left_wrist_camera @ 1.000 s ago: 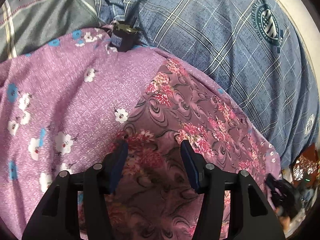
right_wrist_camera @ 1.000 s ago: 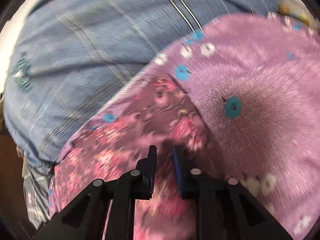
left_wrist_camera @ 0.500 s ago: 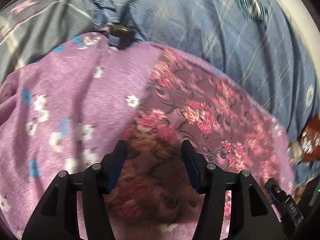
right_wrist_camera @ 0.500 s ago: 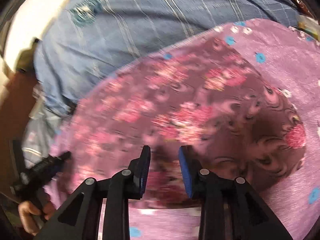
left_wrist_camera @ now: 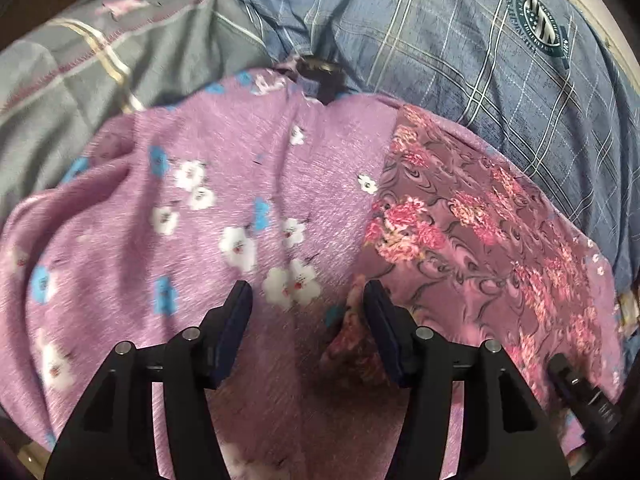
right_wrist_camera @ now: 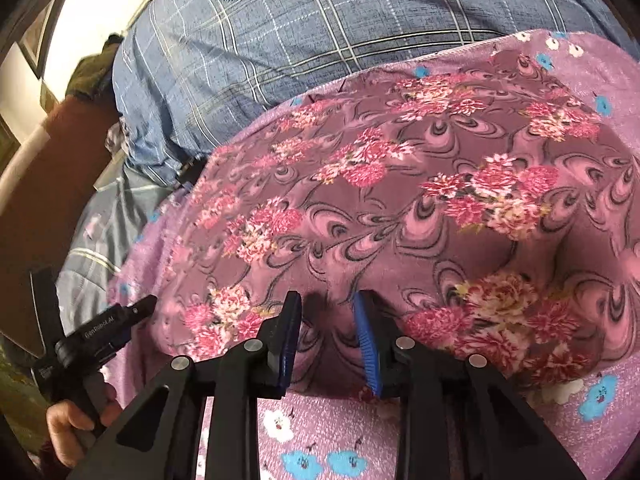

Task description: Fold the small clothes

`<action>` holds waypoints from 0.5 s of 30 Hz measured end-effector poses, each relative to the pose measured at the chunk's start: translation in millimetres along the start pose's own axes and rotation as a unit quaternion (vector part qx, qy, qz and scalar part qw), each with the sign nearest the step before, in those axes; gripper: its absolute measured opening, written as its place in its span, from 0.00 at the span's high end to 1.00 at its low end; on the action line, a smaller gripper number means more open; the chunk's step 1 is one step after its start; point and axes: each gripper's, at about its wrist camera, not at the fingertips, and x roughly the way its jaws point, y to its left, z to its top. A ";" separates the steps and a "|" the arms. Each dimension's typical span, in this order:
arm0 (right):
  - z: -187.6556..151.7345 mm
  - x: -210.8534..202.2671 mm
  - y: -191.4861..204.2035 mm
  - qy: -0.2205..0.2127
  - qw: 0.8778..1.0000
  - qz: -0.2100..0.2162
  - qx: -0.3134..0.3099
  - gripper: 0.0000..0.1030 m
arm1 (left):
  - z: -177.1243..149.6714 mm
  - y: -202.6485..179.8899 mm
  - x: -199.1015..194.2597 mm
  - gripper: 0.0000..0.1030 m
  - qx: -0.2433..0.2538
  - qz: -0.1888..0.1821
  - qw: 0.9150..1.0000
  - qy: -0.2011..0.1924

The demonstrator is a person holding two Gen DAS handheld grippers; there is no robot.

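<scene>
Leftward since a second ago, the left tongs (left_wrist_camera: 306,308) now hang open over one lilac flowered cloth (left_wrist_camera: 192,240). One mauve rose-print garment (right_wrist_camera: 400,200) lies beneath the right tongs (right_wrist_camera: 327,326), parted and empty.

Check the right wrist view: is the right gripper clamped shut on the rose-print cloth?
No. The right gripper stands open, a clear gap between its blue pads, with the rose-print cloth lying flat beyond them, unpinched.
</scene>
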 end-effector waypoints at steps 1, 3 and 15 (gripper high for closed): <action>0.0 -4.2 -3.0 -0.001 1.000 0.004 0.007 0.71 | -4.3 1.4 -5.5 0.45 -0.005 0.000 1.000 -0.007; 1.7 -14.6 -4.6 -0.016 1.000 -0.002 0.004 0.69 | -16.0 -2.4 -21.7 0.45 0.000 -0.004 1.000 -0.030; 9.8 -45.1 -63.9 -0.046 0.989 -0.133 0.049 0.67 | -51.6 -97.8 1.5 0.15 0.192 0.056 0.978 -0.056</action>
